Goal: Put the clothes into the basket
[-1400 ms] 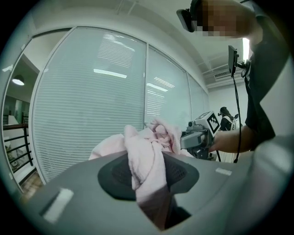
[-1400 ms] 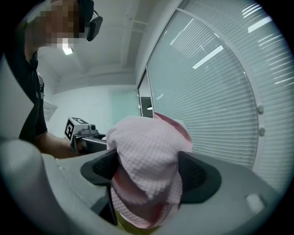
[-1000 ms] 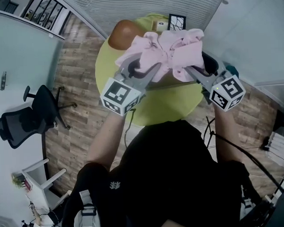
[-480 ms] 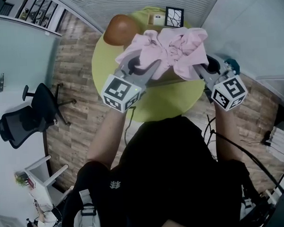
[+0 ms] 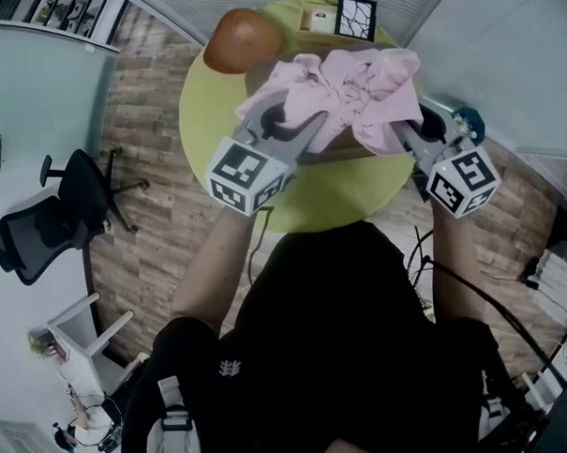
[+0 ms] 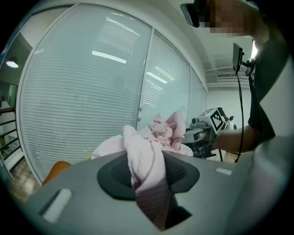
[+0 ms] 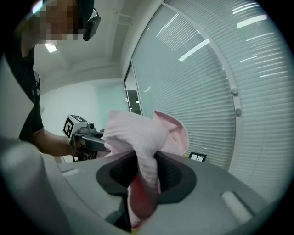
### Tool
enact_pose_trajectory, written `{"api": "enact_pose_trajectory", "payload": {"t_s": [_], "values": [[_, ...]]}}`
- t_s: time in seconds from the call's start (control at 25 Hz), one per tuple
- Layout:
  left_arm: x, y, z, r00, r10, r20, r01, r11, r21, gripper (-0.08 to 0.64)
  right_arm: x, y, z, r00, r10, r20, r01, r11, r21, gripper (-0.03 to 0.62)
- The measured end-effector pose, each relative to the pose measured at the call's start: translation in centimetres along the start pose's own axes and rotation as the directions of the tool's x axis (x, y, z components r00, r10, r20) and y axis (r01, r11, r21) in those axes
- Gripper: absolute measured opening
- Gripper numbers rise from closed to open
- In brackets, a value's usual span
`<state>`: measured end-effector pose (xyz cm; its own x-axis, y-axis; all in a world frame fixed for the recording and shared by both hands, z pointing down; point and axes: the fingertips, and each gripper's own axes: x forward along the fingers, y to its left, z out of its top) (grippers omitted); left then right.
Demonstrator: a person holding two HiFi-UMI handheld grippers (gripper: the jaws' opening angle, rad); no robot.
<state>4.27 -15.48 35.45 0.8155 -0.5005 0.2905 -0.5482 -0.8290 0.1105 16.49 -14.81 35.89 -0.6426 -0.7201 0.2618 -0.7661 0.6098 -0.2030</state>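
Observation:
A crumpled pink garment [image 5: 339,92] hangs bunched between both grippers above the round yellow-green table [image 5: 334,195]. My left gripper [image 5: 284,129] is shut on one end of it; the left gripper view shows the pink cloth [image 6: 144,158] pinched in its jaws [image 6: 149,179]. My right gripper [image 5: 413,131] is shut on the other end. Its jaws [image 7: 144,186] have just been closing, with the cloth [image 7: 138,137] between them. Under the garment lies a brown container [image 5: 258,81], mostly hidden; I cannot tell if it is the basket.
At the table's far side are an orange-brown round object [image 5: 242,42], a small white item [image 5: 323,20] and a framed black-and-white picture [image 5: 357,16]. A black office chair [image 5: 49,222] stands on the wood floor to the left. Window blinds fill both gripper views.
Both grippers have come down a little toward the table with the pink garment held between them. The garment stays bunched in much the same shape.

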Motion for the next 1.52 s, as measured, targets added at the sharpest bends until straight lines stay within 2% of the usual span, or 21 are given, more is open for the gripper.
{"api": "enact_pose_trajectory", "payload": {"t_s": [0.56,0.88,1.52], "values": [[2.1,1.5,-4.0,0.997,0.002,-0.071,-0.007,0.997,-0.071,0.155,2.1,-1.7,-3.4,0.998,0.003,-0.068,-0.002,1.0,0.022,0.121],[2.6,3.7,-6.0,0.991,0.019,-0.136,-0.038,0.99,-0.133,0.156,4.5,-2.1,-4.3,0.991,0.001,-0.133,-0.005,0.999,-0.032,0.121],[4.3,5.5,-8.7,0.975,0.043,-0.217,-0.064,0.994,-0.09,0.167,6.6,-3.2,-6.5,0.989,-0.019,-0.146,0.014,0.999,-0.035,0.121]]}}
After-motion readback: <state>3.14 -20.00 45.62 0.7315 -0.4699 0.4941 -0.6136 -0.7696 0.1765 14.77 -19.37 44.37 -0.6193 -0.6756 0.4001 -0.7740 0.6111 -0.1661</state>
